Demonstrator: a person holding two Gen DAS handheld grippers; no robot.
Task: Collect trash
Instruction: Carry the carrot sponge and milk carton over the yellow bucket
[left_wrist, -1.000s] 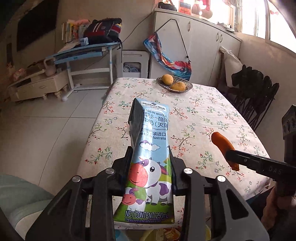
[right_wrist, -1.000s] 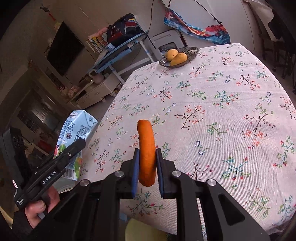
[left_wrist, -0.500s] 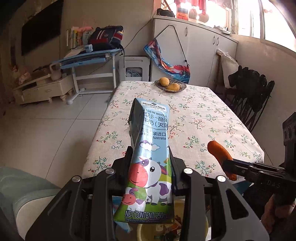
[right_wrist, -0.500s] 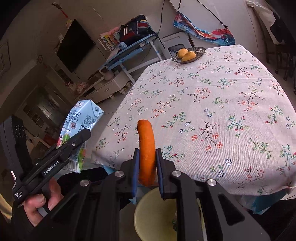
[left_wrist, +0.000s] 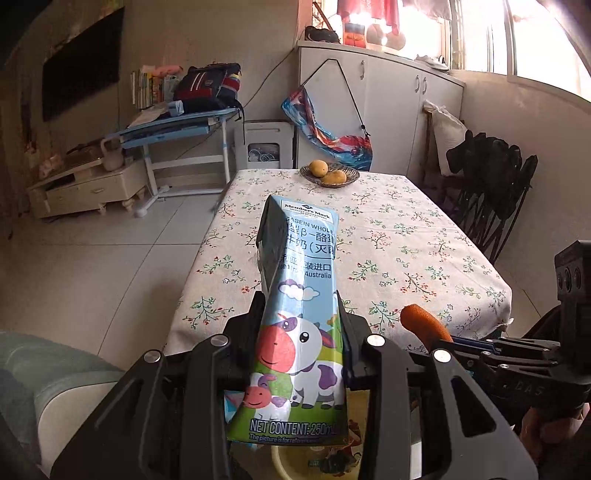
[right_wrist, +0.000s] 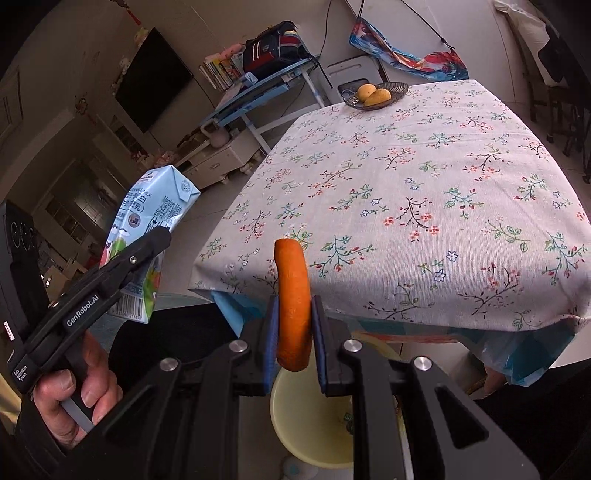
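A blue milk carton with a cartoon cow stands upright between the pads of my left gripper, which is shut on it. From the right wrist view the same carton shows at the left, held off the table's near edge. My right gripper is shut on an orange carrot piece, whose tip also shows at the right of the left wrist view. Below both grippers sits a pale yellow bin with some rubbish inside, partly hidden by the fingers.
The table with a floral cloth lies ahead, with a basket of yellow fruit at its far end. Black folding chairs stand to the right, a blue desk and low cabinet to the left. A hand grips the left tool.
Both grippers have drawn back off the table's near edge, still holding the carton and the carrot. The yellow bin has come into view beneath them.
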